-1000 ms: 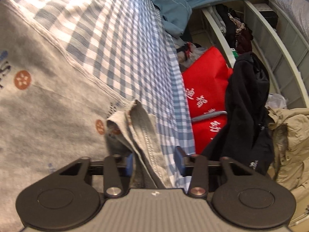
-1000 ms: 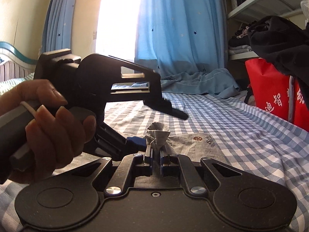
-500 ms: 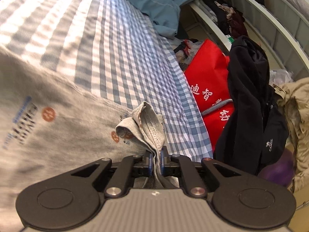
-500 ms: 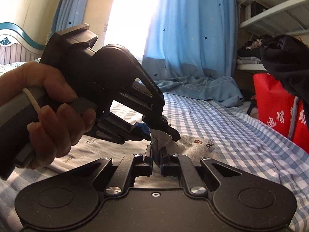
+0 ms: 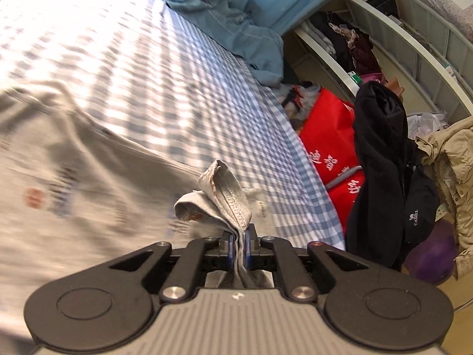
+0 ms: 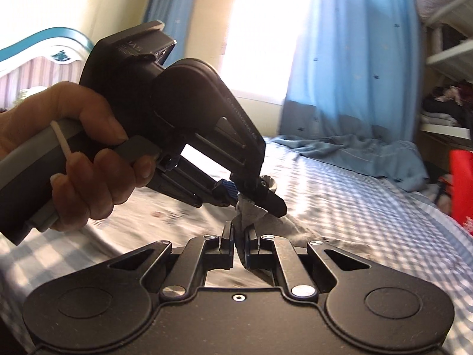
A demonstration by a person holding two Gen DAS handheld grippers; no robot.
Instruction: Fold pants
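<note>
Light grey pants [image 5: 74, 183] with small printed marks lie spread on the blue checked bed sheet [image 5: 177, 74]. My left gripper [image 5: 239, 244] is shut on a bunched hem edge of the pants, which sticks up between its blue pads. My right gripper [image 6: 240, 241] is shut on another bunch of the grey pants [image 6: 246, 213], lifted off the bed. In the right wrist view the left gripper [image 6: 251, 190], held by a hand [image 6: 82, 153], hangs just above and left of the right one, pinching the same cloth.
A crumpled blue blanket [image 5: 236, 26] lies at the far end of the bed under blue curtains [image 6: 354, 59]. Beside the bed stand a red bag [image 5: 328, 153], a hanging black garment [image 5: 381, 177], a beige jacket [image 5: 449, 159] and white shelves [image 5: 414, 44] with clothes.
The left gripper's jaws closed on the pants hem. Both grippers then rose and travelled along the bed, lifting the grey cloth; the left one now sits closer to the right.
</note>
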